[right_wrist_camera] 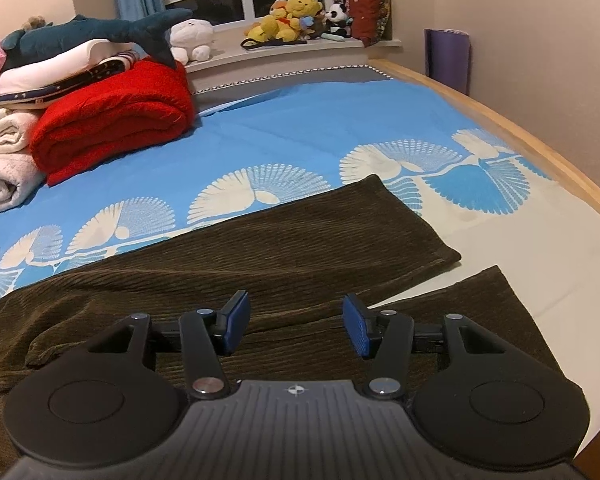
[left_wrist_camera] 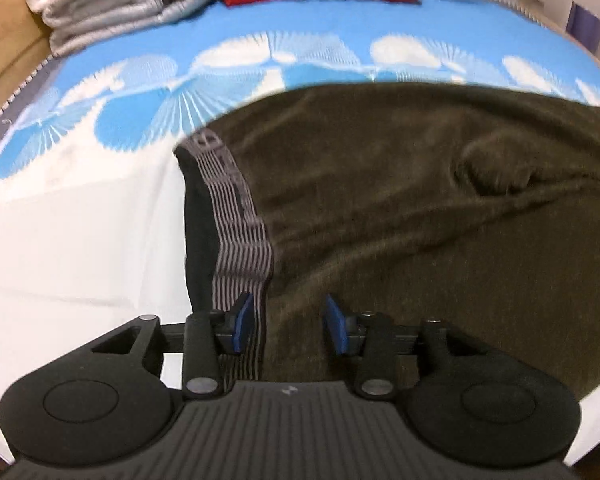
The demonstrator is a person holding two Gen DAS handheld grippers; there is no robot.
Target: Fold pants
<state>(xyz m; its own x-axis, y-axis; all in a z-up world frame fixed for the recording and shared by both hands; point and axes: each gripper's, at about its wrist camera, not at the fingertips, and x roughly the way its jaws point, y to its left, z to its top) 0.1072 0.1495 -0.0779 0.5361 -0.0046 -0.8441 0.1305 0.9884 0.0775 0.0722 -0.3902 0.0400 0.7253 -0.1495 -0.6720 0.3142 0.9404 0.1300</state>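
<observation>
Dark olive-brown corduroy pants [left_wrist_camera: 400,200] lie flat on the bed. Their grey striped waistband [left_wrist_camera: 240,232] with a black inner lining runs down the left side in the left wrist view. My left gripper [left_wrist_camera: 288,322] is open, its blue pads just above the waistband's near end and the fabric beside it. In the right wrist view the two pant legs [right_wrist_camera: 300,256] stretch away to the right, the hems apart. My right gripper [right_wrist_camera: 296,326] is open over the legs, near where they split.
The bed has a blue and white fan-patterned sheet [right_wrist_camera: 300,128]. A folded red blanket [right_wrist_camera: 112,116] and white blankets [left_wrist_camera: 116,0] sit at its far side. Plush toys [right_wrist_camera: 292,16] line the windowsill. The bed's wooden edge [right_wrist_camera: 540,136] runs along the right.
</observation>
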